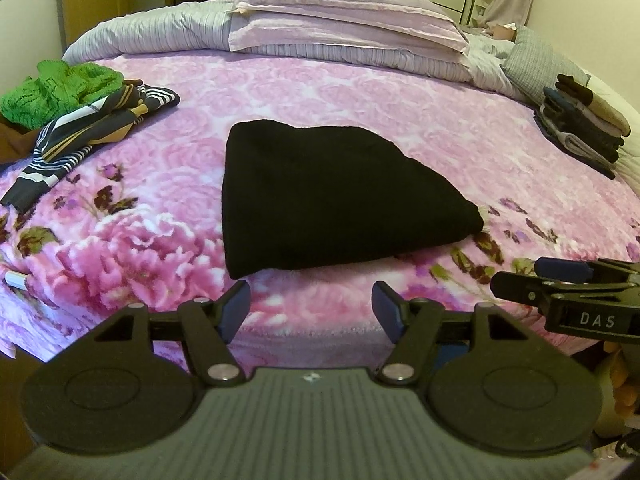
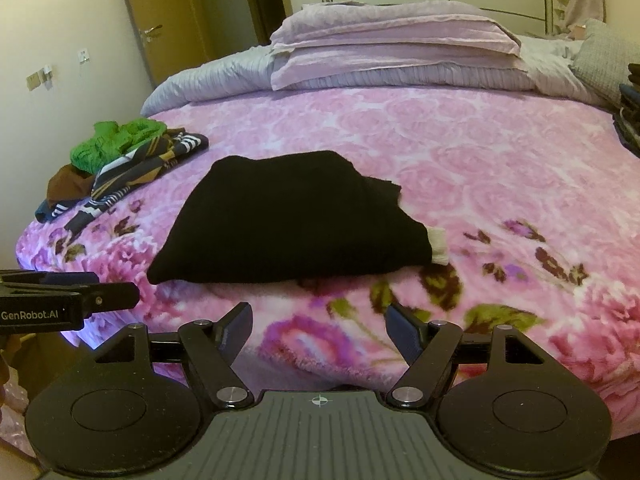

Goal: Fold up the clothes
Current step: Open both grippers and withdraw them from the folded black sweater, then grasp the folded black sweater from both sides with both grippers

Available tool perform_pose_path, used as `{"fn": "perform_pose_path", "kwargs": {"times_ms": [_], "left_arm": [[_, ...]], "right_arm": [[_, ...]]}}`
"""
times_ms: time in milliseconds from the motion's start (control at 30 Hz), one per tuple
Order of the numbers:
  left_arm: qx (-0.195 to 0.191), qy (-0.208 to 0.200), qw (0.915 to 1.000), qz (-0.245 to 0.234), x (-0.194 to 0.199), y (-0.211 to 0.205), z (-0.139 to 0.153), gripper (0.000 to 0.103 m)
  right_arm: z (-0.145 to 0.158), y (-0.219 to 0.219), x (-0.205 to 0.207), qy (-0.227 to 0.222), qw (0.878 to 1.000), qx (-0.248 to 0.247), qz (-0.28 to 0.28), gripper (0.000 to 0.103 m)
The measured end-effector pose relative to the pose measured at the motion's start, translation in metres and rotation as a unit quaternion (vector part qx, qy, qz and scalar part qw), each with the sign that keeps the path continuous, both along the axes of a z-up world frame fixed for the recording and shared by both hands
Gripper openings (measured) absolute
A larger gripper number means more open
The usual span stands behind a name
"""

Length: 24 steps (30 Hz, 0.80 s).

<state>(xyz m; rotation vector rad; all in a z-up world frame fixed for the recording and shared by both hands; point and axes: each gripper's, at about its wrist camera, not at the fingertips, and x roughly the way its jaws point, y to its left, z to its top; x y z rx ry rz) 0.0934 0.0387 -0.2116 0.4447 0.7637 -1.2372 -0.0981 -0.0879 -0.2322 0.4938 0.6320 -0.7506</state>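
Note:
A black garment lies folded into a thick bundle on the pink floral blanket, near the bed's front edge. A pale label or cuff pokes out at its right corner. My left gripper hovers open just short of the bundle's near edge, nothing between its fingers. My right gripper is open too, empty, in front of the bundle's right half. Each gripper shows at the edge of the other's view, the right one and the left one.
At the left lies a heap of unfolded clothes: a green knit, a striped garment and a brown piece. A stack of folded clothes sits at the right. Pillows and quilt fill the back.

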Motion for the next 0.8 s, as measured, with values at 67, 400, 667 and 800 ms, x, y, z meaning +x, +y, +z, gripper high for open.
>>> {"fn": "perform_pose_path", "kwargs": {"times_ms": [67, 400, 667, 800], "left_arm": [[0.002, 0.000, 1.0000, 0.001, 0.001, -0.002, -0.001, 0.063], [0.008, 0.010, 0.9998, 0.012, 0.020, -0.018, -0.015, 0.064], [-0.036, 0.083, 0.9946, 0.051, 0.092, -0.035, -0.030, 0.073], [-0.048, 0.216, 0.9727, 0.071, 0.145, -0.053, -0.058, 0.074]], "right_arm": [[-0.001, -0.002, 0.001, 0.002, 1.000, 0.002, 0.002, 0.071], [-0.016, -0.021, 0.006, 0.013, 1.000, 0.021, 0.003, 0.071], [-0.037, -0.055, -0.009, 0.017, 0.999, 0.041, -0.024, 0.071], [-0.039, -0.085, -0.020, 0.000, 0.998, 0.035, -0.047, 0.071]]}}
